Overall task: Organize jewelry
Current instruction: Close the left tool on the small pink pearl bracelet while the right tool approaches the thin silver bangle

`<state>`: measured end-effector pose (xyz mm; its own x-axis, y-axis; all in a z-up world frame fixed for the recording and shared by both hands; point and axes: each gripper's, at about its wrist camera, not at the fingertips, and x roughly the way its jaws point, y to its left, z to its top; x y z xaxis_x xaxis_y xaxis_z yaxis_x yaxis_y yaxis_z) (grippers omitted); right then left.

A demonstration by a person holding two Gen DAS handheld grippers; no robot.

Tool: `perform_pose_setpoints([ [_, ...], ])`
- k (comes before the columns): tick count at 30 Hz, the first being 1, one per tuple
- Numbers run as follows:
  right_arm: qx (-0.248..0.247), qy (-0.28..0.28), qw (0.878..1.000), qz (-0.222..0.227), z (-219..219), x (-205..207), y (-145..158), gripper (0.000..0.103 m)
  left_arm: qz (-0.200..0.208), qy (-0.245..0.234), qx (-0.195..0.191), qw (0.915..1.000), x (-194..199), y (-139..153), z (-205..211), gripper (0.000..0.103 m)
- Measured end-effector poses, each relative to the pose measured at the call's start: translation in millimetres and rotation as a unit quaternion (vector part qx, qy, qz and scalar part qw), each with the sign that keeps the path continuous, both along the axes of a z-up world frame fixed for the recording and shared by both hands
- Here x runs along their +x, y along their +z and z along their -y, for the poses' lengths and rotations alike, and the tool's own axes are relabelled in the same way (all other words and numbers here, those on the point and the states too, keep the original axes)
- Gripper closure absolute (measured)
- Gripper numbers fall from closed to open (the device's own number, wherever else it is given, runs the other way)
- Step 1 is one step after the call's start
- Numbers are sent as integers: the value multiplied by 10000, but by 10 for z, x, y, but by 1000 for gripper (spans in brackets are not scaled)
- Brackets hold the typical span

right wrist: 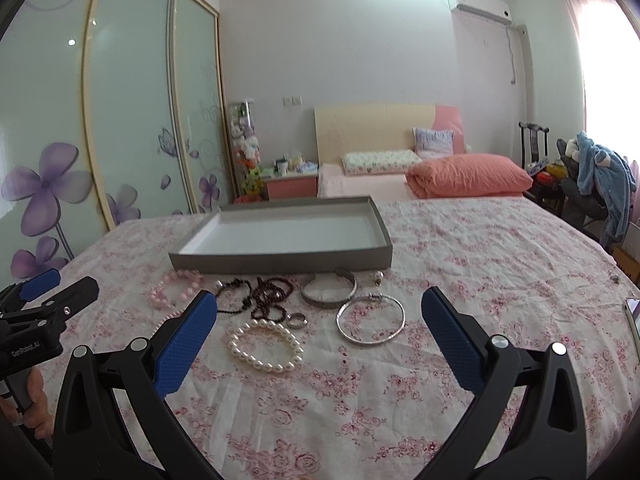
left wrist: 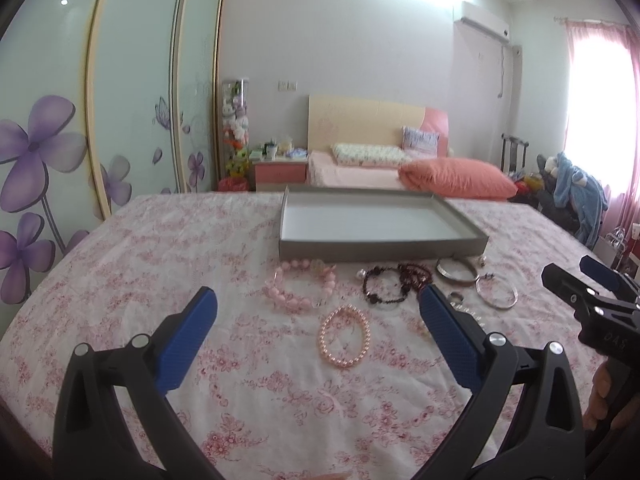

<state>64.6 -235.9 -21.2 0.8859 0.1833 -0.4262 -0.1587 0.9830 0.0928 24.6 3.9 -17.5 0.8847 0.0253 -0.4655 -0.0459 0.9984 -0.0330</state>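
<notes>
I am holding the left gripper [left wrist: 316,304] and right gripper [right wrist: 318,308] spread wide and empty, since the bracelets [right wrist: 266,344] are lying loose just ahead, short of the grey tray [right wrist: 280,260] awaiting them.

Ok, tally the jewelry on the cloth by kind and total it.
Beaded bracelets: 4 (pink chunky, pink pearl, white pearl, dark beaded tangle, may be several)
Metal bangles: 2 (wide cuff, thin hoop)
Rings: 1
Total: 7
</notes>
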Motion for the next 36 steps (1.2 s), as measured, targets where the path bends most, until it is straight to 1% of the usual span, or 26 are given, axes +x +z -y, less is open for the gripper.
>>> perform_pose_setpoints([
  [6, 20, -124, 9955, -943, 124, 427, -167, 2, -663, -128, -55, 9977, 307, -175, -53, 4],
  [7, 21, -165, 9934, -1134, 146, 503, -206, 2, -830, -174, -125, 9963, 358, -221, -66, 4],
  [9, -6, -237, 9880, -1527, 195, 660, -296, 2, -1041, -236, -221, 9940, 444, -284, -77, 4],
  [12, -116, -273, 9814, -1897, 221, 815, -407, 2, -1387, -373, -327, 9891, 540, -378, -78, 4],
  [18, -548, -195, 9714, -2303, 155, 1009, -595, 6, -1660, -360, -242, 9852, 657, -465, -87, 4],
  [20, -603, -163, 9683, -2420, 134, 1044, -663, 11, -1706, -374, -256, 9843, 691, -479, -98, 4],
  [21, -675, -171, 9690, -2370, 115, 1046, -671, 12, -1723, -373, -262, 9840, 696, -483, -108, 4],
  [25, -665, -125, 9691, -2372, 68, 1163, -633, 21, -1778, -360, -313, 9829, 756, -487, -157, 5],
  [27, -650, -137, 9705, -2316, 85, 1213, -633, 24, -1804, -341, -312, 9825, 788, -491, -173, 10],
  [29, -667, -93, 9719, -2257, 77, 1227, -621, 30, -1867, -327, -317, 9814, 821, -504, -193, 18],
  [34, -654, -36, 9724, -2240, 93, 1209, -618, 30, -2045, -394, -324, 9775, 891, -568, -198, 25],
  [36, -654, -26, 9724, -2240, 91, 1220, -617, 30, -2081, -438, -265, 9768, 906, -585, -172, 26],
])
